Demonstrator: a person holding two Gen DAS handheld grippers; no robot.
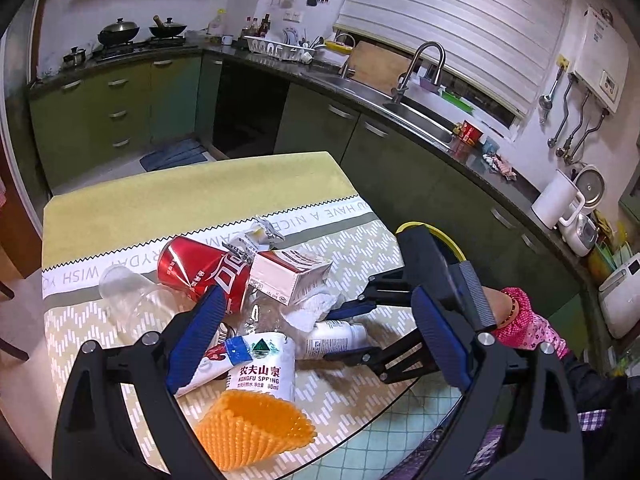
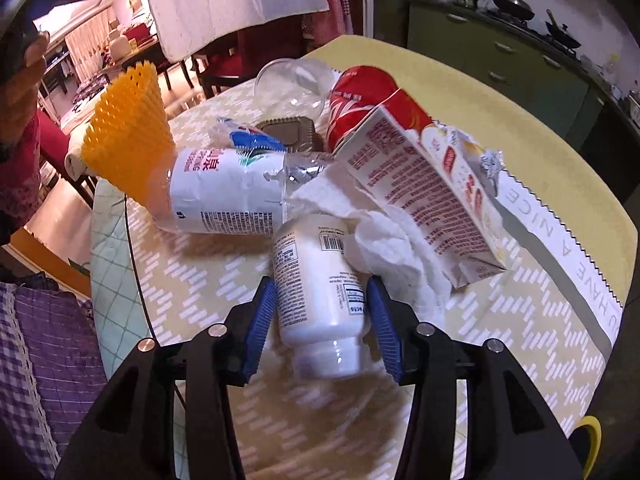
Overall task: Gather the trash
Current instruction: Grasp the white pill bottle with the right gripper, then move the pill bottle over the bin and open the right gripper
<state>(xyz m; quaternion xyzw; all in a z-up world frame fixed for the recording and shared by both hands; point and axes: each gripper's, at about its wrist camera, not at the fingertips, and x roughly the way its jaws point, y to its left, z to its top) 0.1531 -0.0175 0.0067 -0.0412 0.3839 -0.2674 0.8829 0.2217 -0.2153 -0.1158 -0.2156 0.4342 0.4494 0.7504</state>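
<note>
A pile of trash lies on the table. It holds a red cola can (image 1: 200, 272) (image 2: 360, 96), a milk carton (image 1: 288, 276) (image 2: 424, 188), a crushed water bottle (image 1: 260, 364) (image 2: 228, 192), an orange foam net (image 1: 252, 428) (image 2: 128, 136), a crumpled tissue (image 1: 312, 312) (image 2: 396, 248), a clear cup (image 1: 120, 292) (image 2: 296, 80) and a small white bottle (image 1: 336, 336) (image 2: 320, 300). My right gripper (image 2: 322, 300) (image 1: 344, 332) has its blue pads on both sides of the white bottle, closing on it. My left gripper (image 1: 320, 316) hovers wide open above the pile.
The table (image 1: 160, 196) has a yellow-green patterned cloth. A dark foil tray (image 2: 288, 130) lies under the pile. A yellow-rimmed bin (image 1: 448, 240) stands beyond the table's right edge. Kitchen counters with a sink (image 1: 400, 108) run behind. Dining chairs (image 2: 216, 64) stand past the far side.
</note>
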